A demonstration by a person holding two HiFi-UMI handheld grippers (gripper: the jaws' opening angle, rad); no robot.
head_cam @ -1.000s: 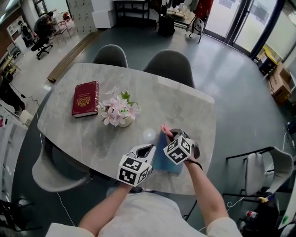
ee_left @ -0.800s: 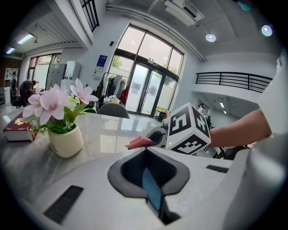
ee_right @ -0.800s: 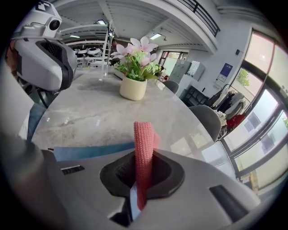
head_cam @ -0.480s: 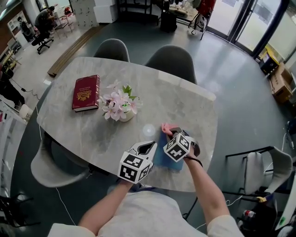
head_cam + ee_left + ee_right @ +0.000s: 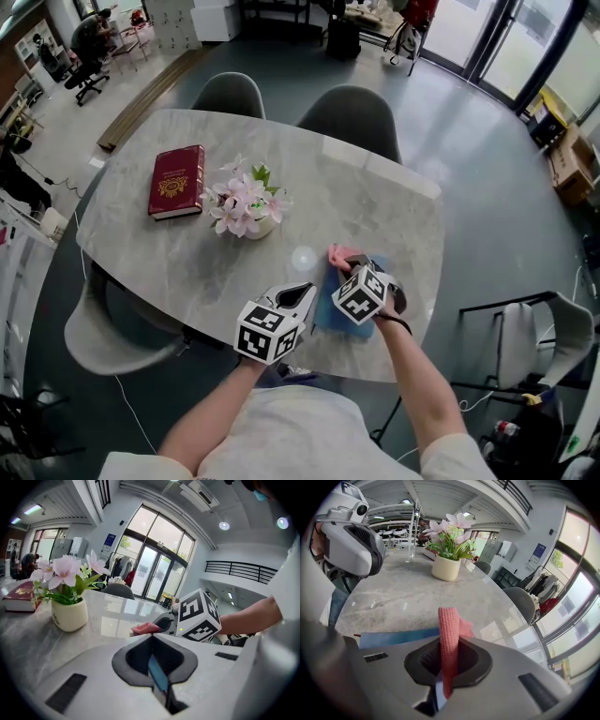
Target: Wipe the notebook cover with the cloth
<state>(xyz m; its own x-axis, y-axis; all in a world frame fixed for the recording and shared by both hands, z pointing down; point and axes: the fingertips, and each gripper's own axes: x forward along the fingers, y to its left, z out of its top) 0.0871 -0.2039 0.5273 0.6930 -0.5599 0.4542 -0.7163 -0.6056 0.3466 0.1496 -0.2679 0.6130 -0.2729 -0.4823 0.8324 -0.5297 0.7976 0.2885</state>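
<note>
White left gripper [image 5: 299,294], checkered marker cube [image 5: 265,334], pale shirt [image 5: 281,433]

Table [image 5: 375,216]: grey marble-look top, rounded corners. On it: red book [image 5: 176,181], far-left area; white pot [image 5: 246,208] w/ pink flowers, just right of book; blue notebook [image 5: 330,314], near front edge.

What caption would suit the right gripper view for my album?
Right tongs clamped on a pink cloth, a blue notebook just beyond, a flower pot farther along the grey table.

The right gripper [image 5: 349,266] hides most of the blue notebook [image 5: 327,315].
</note>
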